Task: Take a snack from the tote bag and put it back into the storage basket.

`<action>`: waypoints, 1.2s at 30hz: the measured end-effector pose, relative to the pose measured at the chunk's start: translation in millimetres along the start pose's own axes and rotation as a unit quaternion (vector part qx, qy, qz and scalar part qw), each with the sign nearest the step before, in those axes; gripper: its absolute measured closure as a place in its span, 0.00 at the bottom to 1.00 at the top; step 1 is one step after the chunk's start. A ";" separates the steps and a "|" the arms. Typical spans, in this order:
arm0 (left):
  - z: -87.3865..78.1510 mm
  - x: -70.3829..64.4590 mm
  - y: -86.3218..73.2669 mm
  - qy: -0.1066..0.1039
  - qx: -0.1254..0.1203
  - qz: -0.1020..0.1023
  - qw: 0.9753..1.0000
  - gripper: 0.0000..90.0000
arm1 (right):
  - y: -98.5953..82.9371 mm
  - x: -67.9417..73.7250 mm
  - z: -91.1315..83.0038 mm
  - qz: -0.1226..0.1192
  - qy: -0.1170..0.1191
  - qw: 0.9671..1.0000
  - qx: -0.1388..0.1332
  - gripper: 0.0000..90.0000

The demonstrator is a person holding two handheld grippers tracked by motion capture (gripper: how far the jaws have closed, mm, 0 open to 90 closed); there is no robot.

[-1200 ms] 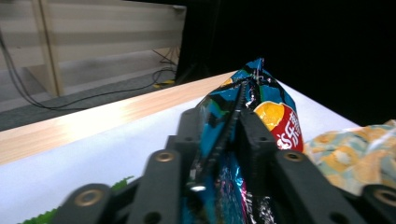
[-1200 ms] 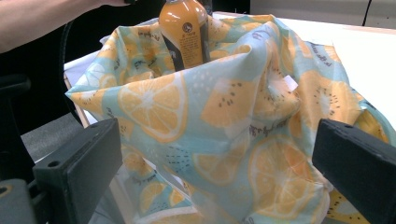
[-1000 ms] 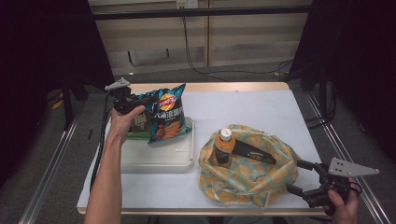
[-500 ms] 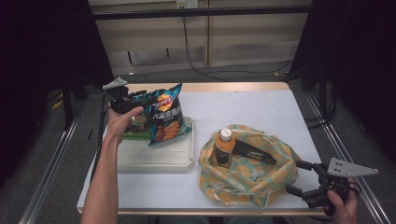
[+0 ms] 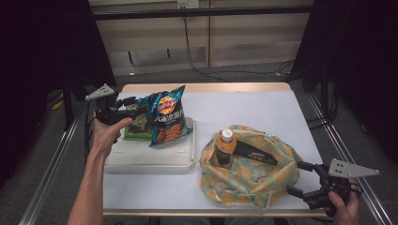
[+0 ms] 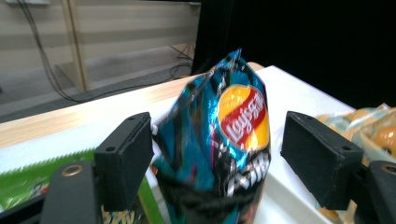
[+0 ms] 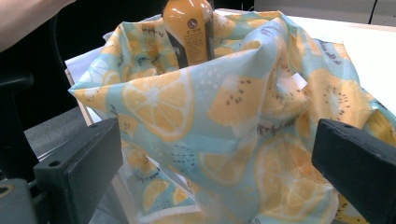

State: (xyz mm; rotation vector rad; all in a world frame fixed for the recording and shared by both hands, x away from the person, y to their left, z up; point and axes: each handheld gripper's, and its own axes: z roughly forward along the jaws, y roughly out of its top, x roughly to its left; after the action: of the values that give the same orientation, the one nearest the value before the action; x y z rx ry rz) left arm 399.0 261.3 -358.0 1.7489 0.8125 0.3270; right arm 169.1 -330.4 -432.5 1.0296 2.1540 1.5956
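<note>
Left claw (image 5: 133,108), spread, flanks the upright blue foil crisp bag (image 5: 167,116) in the white tray (image 5: 150,159) at the worktop's left edge. Right claw (image 5: 294,179), spread, sits at the near right corner beside the orange-print cloth bag (image 5: 251,176) holding an orange drink bottle (image 5: 224,147).

Left hand-held gripper (image 5: 133,107) raised, jaws apart; right hand-held gripper (image 5: 300,178) low, jaws apart.

Teal chip bag (image 5: 166,117) with red-yellow logo, green packet (image 5: 137,127), orange-slice-patterned blue cloth bag (image 5: 253,173), orange bottle (image 5: 224,149)

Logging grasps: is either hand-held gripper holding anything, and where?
Neither: both stand open, the left hand-held gripper around the blue chip bag, not clamping it.
</note>
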 end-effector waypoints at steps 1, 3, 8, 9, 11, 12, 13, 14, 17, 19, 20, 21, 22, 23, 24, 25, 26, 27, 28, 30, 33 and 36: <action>-2.8 -1.5 -3.8 -0.003 -0.003 0.001 1.000 0.28 | -0.3 -0.1 0.0 0.002 0.000 1.000 0.001 0.01; -7.0 -3.7 -10.1 0.007 -0.001 0.000 1.000 0.28 | -0.3 -0.6 0.3 0.003 0.000 1.000 0.002 0.01; -10.6 0.0 -19.8 0.009 0.011 -0.004 1.000 0.30 | 0.3 0.8 1.7 0.000 0.001 1.000 0.002 0.01; -10.0 -0.5 -22.0 0.005 0.011 -0.003 1.000 0.34 | 0.5 0.8 1.9 0.000 0.001 1.000 0.002 0.01; -8.7 -2.1 -28.8 -0.013 0.025 0.003 1.000 0.46 | 0.2 0.0 2.0 0.000 0.000 1.000 0.003 0.01; -7.7 -3.1 -32.4 -0.025 0.033 0.006 0.999 0.53 | 0.1 -0.2 2.0 0.001 -0.001 1.000 0.002 0.01; -6.5 -3.8 -36.2 -0.032 0.038 0.004 0.999 0.60 | 0.0 -0.3 1.9 0.002 0.000 1.000 0.003 0.01; -6.0 -4.2 -40.0 -0.037 0.044 0.003 0.998 0.66 | -0.1 -0.4 1.9 0.002 -0.001 1.000 0.003 0.01; -3.8 -4.8 -53.4 -0.066 0.053 -0.007 0.996 0.89 | 0.1 0.4 1.3 0.000 0.001 1.000 0.003 0.01; -1.5 -6.4 -60.0 -0.069 0.071 0.000 0.995 1.00 | -0.1 0.2 1.3 0.002 0.000 1.000 0.004 0.01; 0.2 -7.2 -64.4 -0.065 0.080 0.004 0.995 1.00 | -0.1 -0.1 1.6 0.002 -0.001 1.000 0.003 0.01; 2.1 -7.6 -68.1 -0.070 0.082 0.004 0.994 1.00 | 0.0 0.0 1.7 0.002 -0.001 1.000 0.002 0.01; 5.0 -8.3 -71.8 -0.075 0.087 0.001 0.993 1.00 | 0.2 -0.1 1.8 0.001 -0.001 1.000 0.002 0.01; 8.8 -9.1 -74.6 -0.070 0.101 0.004 0.992 1.00 | 0.2 0.0 2.2 0.001 -0.001 1.000 0.003 0.01; 13.2 -10.1 -76.3 -0.068 0.118 0.009 0.991 1.00 | 0.2 -0.1 2.4 0.000 -0.001 1.000 0.004 0.01; 15.9 -10.9 -77.3 -0.065 0.126 0.014 0.990 1.00 | 0.3 0.2 2.6 0.003 -0.001 1.000 0.006 0.01; 19.2 -11.8 -78.5 -0.062 0.132 0.015 0.989 1.00 | 0.3 0.1 2.8 0.003 -0.001 1.000 0.006 0.01; 21.5 -11.8 -79.0 -0.064 0.135 0.015 0.989 1.00 | 0.5 0.2 2.9 0.002 0.000 1.000 0.006 0.01; 25.5 -12.3 -79.9 -0.061 0.143 0.019 0.988 1.00 | 0.4 0.1 2.9 0.002 0.002 1.000 0.006 0.01; 31.3 -12.8 -81.6 -0.064 0.153 0.017 0.986 1.00 | 0.0 -0.3 2.7 0.003 0.000 1.000 0.006 0.01; 39.4 -11.5 -83.4 -0.058 0.172 0.020 0.983 1.00 | -0.1 -0.5 1.9 0.001 0.000 1.000 0.003 0.01; 46.6 -9.0 -85.5 -0.044 0.182 0.018 0.982 1.00 | -0.2 -0.4 2.0 0.003 0.000 1.000 0.003 0.01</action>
State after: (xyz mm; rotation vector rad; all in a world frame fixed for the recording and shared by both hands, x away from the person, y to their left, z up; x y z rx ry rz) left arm 389.6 233.0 -451.1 2.1053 0.8148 0.1265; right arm 170.5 -329.2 -433.4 1.0390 2.1597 1.5915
